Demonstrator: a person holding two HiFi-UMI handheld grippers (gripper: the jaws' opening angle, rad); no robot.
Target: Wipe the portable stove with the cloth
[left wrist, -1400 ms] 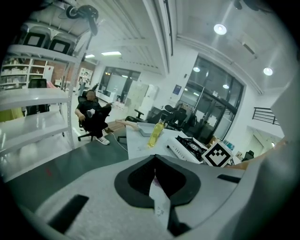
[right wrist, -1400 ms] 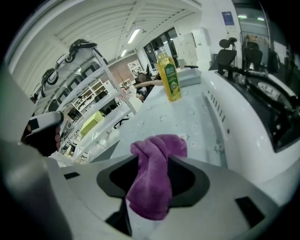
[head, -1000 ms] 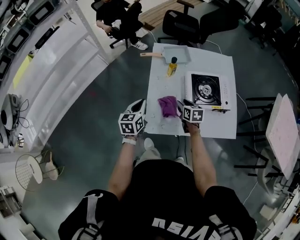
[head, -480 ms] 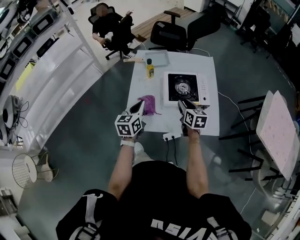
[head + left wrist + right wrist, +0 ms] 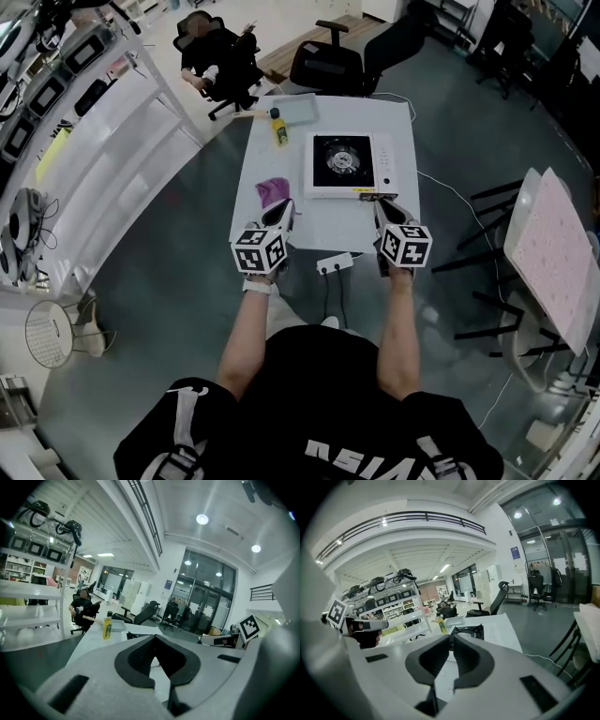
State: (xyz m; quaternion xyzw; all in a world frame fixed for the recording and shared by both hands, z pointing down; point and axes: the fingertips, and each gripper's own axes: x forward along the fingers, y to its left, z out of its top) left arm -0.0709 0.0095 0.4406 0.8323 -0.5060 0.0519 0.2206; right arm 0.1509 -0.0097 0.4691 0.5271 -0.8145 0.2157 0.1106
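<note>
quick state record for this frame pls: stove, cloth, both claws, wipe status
stove: on the white table, right part, no claw on it
cloth: purple, bunched on the table left of the stove, held by neither claw
left claw: shut, empty, on the near side of the cloth
right claw: jaws have just been closing, now shut on nothing, by the stove's near edge
other: yellow bottle and pale tray at the far edge
wipe: not under way

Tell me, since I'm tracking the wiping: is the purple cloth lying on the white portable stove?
No, the purple cloth lies on the white table, left of and apart from the white portable stove.
</note>
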